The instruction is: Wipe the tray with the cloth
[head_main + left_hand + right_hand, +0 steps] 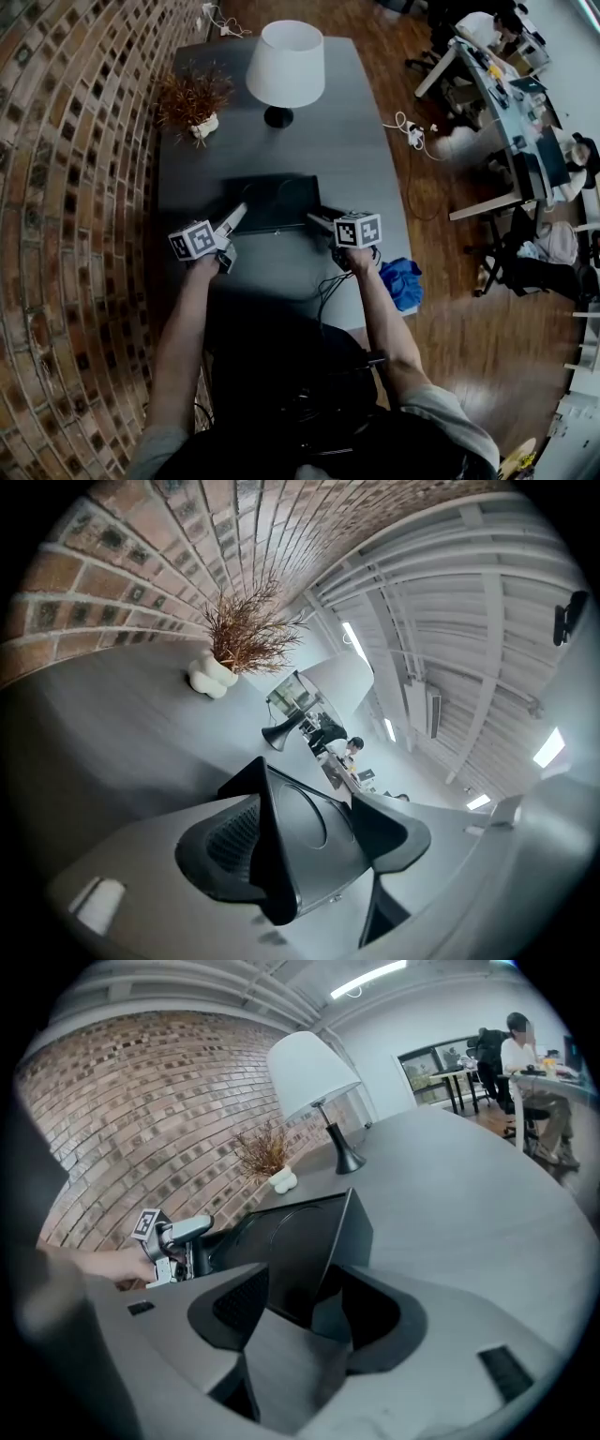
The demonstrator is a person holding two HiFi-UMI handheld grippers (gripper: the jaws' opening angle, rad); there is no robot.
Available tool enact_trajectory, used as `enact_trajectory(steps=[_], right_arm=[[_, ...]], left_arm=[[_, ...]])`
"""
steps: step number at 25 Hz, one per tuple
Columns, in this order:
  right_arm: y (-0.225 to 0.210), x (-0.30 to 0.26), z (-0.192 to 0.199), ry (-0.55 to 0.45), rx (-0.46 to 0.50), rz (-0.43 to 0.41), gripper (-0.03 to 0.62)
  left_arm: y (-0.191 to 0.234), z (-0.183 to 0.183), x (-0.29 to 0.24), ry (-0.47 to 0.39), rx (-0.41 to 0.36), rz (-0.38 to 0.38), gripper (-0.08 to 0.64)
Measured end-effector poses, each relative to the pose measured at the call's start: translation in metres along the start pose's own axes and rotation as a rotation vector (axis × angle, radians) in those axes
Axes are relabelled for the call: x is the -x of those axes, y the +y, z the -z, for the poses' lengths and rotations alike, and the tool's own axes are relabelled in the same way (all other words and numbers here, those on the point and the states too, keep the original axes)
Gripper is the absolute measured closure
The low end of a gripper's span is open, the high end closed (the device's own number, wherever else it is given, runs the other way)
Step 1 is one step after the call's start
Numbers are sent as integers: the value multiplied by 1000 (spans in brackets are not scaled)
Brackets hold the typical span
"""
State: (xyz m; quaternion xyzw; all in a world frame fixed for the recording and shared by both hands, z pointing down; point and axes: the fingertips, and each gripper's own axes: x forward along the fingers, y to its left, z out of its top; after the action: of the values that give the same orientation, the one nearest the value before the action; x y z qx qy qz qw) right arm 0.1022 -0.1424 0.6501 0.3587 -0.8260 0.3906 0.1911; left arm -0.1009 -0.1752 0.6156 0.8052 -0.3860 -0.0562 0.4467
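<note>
Head view: the flat, square black plastic tray lies on the dark grey matte table. The left gripper is at the tray's near-left corner and the right gripper at its near-right corner. A crumpled blue fabric bundle, possibly the cloth, sits well apart from the tray, beyond its near-right corner and past the table's edge. Neither gripper carries it. With two corner holds, an uneven pinch could let the hard tray skid or tip on the smooth tabletop.

Left gripper view: the jaws stand wide and released, straddling the tray's corner, with one ribbed pad beside the raised rim. The tray looks smooth and faintly glossy, with a shallow round recess.

Right gripper view: the jaws are partly apart around the other near corner. A gap shows on one side, so I judge that nothing is clamped. The tray's rim is thin, straight and sharp-edged.
</note>
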Motion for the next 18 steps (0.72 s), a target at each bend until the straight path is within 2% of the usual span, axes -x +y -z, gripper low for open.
enact_trajectory(steps=[4, 6, 8, 10, 12, 15, 18], right_arm=[[-3, 16, 5, -47, -28, 23, 353], [0, 39, -4, -132, -29, 46, 353], [8, 78, -13, -247, -35, 58, 388], [17, 124, -18, -353, -42, 75, 394], [24, 166, -20, -418, -36, 114, 408], [28, 205, -18, -434, 2, 179, 410], [35, 227, -21, -425, 66, 237, 417]], left_arm=[[-3, -6, 10, -57, 14, -17, 273], [-8, -14, 30, -135, 32, -37, 273], [-24, -9, 63, -196, 53, -17, 288], [-45, 10, 101, -217, 63, 21, 301], [-57, 30, 136, -232, 82, 22, 307], [-55, 47, 176, -255, 113, -19, 307], [-60, 36, 186, -270, 65, -11, 307]])
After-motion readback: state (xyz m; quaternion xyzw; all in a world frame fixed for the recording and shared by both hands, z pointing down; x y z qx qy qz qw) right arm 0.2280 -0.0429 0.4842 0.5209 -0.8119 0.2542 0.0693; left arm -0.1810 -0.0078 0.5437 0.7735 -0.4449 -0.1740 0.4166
